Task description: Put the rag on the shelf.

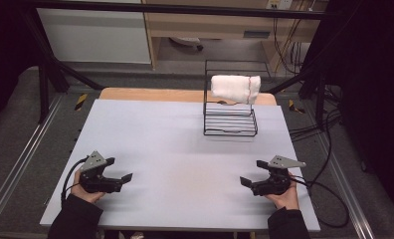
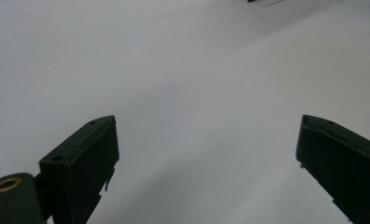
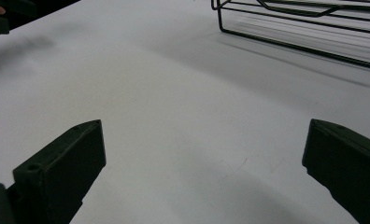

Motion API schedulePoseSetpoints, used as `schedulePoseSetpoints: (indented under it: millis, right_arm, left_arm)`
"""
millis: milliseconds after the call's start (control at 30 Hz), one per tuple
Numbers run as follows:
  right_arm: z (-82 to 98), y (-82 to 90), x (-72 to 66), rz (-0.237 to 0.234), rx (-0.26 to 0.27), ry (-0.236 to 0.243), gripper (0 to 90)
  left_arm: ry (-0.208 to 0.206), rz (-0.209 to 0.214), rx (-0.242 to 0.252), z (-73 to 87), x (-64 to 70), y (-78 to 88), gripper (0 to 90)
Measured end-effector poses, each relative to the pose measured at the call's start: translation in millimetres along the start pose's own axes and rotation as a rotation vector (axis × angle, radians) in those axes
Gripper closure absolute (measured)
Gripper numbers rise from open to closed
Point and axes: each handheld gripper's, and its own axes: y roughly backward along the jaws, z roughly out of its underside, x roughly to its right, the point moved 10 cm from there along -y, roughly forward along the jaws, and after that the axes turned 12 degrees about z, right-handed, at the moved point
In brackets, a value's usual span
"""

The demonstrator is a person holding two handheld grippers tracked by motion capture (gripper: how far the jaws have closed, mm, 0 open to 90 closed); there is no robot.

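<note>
A rolled white towel [image 1: 235, 88] lies on the top tier of a black wire rack [image 1: 230, 124] at the back right of the white table [image 1: 185, 149]. My left gripper [image 1: 119, 169] rests near the front left edge, open, with nothing between its jaws. My right gripper [image 1: 251, 173] sits near the front right edge, also open and empty. In the left gripper view my left gripper [image 2: 206, 149] has its jaws spread wide over bare tabletop. In the right gripper view my right gripper [image 3: 204, 154] faces the base of the wire rack [image 3: 295, 28], far ahead.
A wooden board [image 1: 150, 94] edges the table's back. Black frame bars [image 1: 50, 64] stand at the back corners. Cables [image 1: 329, 194] trail off the right side. The person's dark sleeves [image 1: 75, 219] come in from the bottom.
</note>
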Motion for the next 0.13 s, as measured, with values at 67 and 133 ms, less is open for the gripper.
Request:
schedulePoseSetpoints:
  millis: [67, 133]
  right_arm:
    - [0.1, 0.4, 0.9, 0.004, 0.005, 0.000, 0.2]
    - [1.1, 0.5, 1.7, 0.005, -0.001, 0.003, 0.2]
  left_arm:
    - [0.003, 0.000, 0.007, -0.1, -0.4, 1.1, 5.8]
    - [0.007, 0.000, 0.009, 0.2, -1.1, 1.2, 5.8]
